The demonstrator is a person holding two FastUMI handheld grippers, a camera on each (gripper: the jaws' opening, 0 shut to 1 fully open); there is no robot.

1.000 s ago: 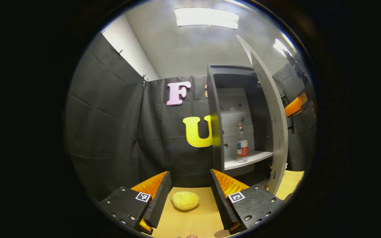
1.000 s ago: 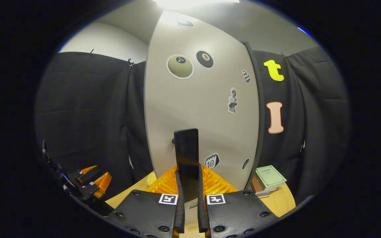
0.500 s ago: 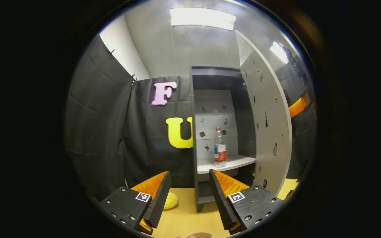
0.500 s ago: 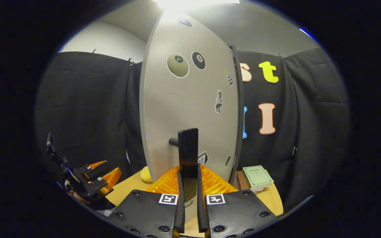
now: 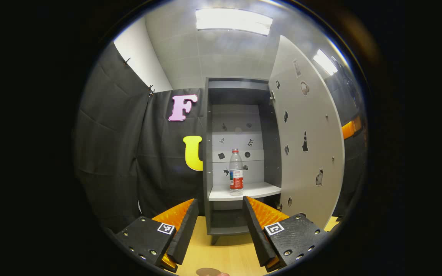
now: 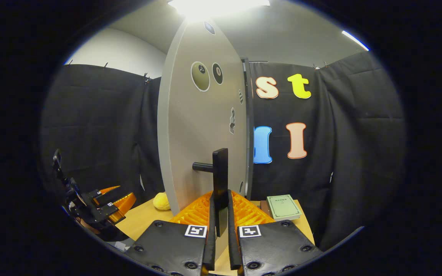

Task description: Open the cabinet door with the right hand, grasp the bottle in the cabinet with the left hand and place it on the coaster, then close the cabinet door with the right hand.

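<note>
Cabinet door [image 5: 307,145] swung wide open, hinged on the right side of the cabinet [image 5: 208,153] as seen in left gripper view. R gripper [image 6: 221,214] has both fingers pinched on the black door handle [image 6: 220,180], a flat upright bar on a short stub; jaws nearly together w/ the bar between them. Door's outer face w/ stickers fills the mid of right gripper view [image 6: 202,138].

L gripper [image 5: 218,218] jaws spread wide, nothing between them, hanging in front of the cabinet opening above the wooden table [image 5: 225,253]. Also seen low-left in right gripper view [image 6: 108,203], well apart from the door.

Bottle [image 5: 236,173] stands upright on the white shelf [image 5: 244,190] inside the cabinet, clear w/ red label, roughly mid-shelf, not touching the walls. L gripper is short of it, no contact.

Coaster [image 5: 208,271]: small round brownish disc at bottom edge of left gripper view, on table, mostly cut off.

Yellow plush thing [image 6: 161,201] on table just beside door's lower edge; green book [image 6: 283,207] on table to the right of the door
</note>
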